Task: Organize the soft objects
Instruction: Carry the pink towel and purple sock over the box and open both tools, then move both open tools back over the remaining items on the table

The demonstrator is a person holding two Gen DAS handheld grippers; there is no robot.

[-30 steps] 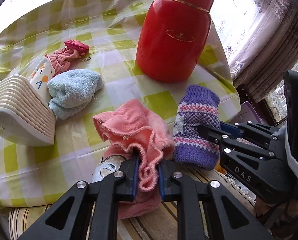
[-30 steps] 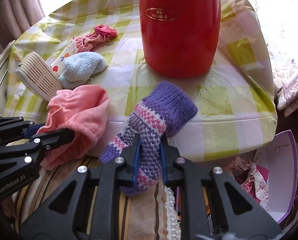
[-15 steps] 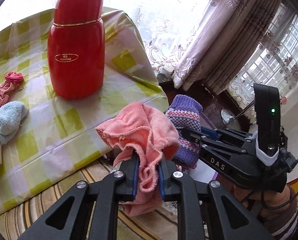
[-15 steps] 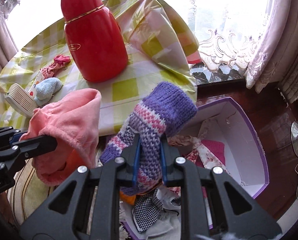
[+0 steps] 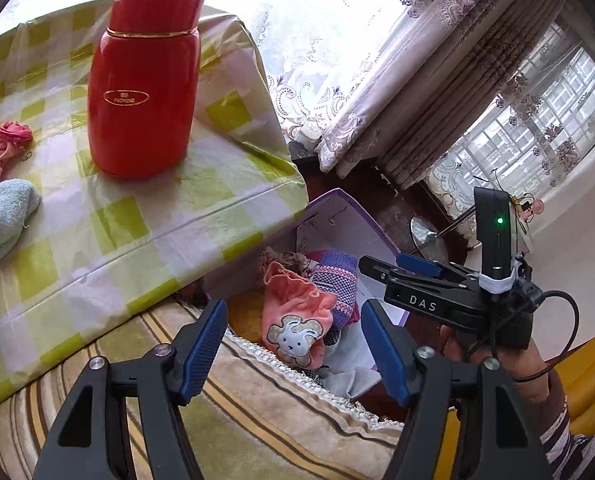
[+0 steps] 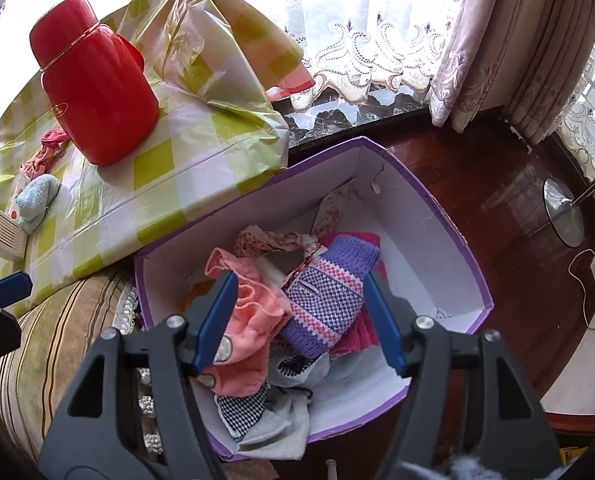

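Right wrist view: we list a purple box [image 6: 437,216] on the floor at 12 o'clock of our right tongs [image 6: 301,320], which gape wide and grip nothing. Inside lie the purple knit sock [image 6: 329,292] and the pink cloth [image 6: 253,312], side by side and touching, atop other fabrics; we judge the box the collecting place. Left tongs [image 5: 297,344] likewise spread, empty, above the box. On the surface [image 5: 145,208], at 10 o'clock: red flask [image 5: 145,80], blue towel [image 5: 1,212], pink scrunchie [image 5: 9,140], unsorted. Box bottom hidden by cloths; its near corner cut off behind our tongs.
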